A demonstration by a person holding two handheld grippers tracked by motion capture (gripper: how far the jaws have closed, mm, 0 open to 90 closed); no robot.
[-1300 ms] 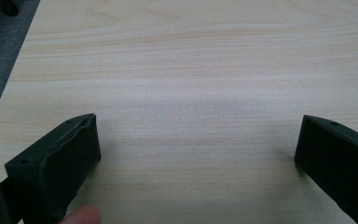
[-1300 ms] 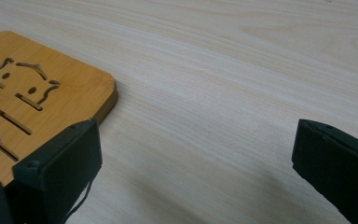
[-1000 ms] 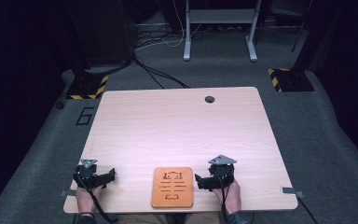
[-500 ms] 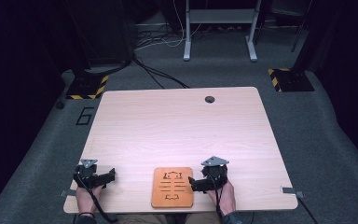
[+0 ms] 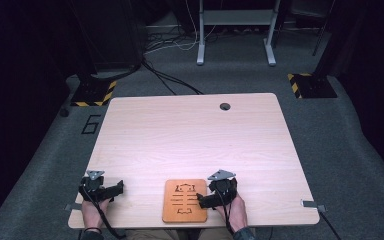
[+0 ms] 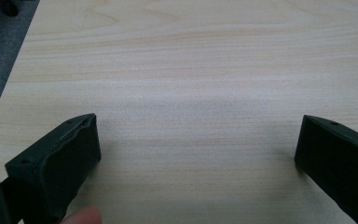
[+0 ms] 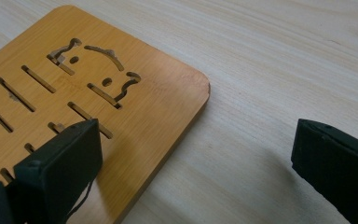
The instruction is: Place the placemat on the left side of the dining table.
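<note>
Right tool (image 5: 203,200): in the high view at the lower middle of the frame, just right of the orange board, its black jaws pointing left toward the board's right edge. A hand (image 5: 235,212) holds it from the bottom of the frame.
Right tool opening: jaws wide apart in the right gripper view (image 7: 198,161), nothing between them but board edge and bare wood. One jaw hangs over the board at lower left of that frame, the other over the bench at lower right. Whether the lower-left jaw touches the board, I cannot tell.
Board (image 5: 184,200): a flat orange wooden board with rounded corners and cut-out slots, lying flat near the bottom edge of the bench, about midway between the two tools. In the right gripper view (image 7: 135,100) its rounded corner lies at the middle of the frame.
Left tool (image 5: 117,189): lower left of the high view, held by a hand (image 5: 94,212), jaws pointing right, well apart from the board.
Left tool opening: jaws spread wide in the left gripper view (image 6: 198,149), holding nothing, bare wood between them.
Bench (image 5: 190,135): pale wood grain, with a small round hole (image 5: 224,106) near its upper edge.
</note>
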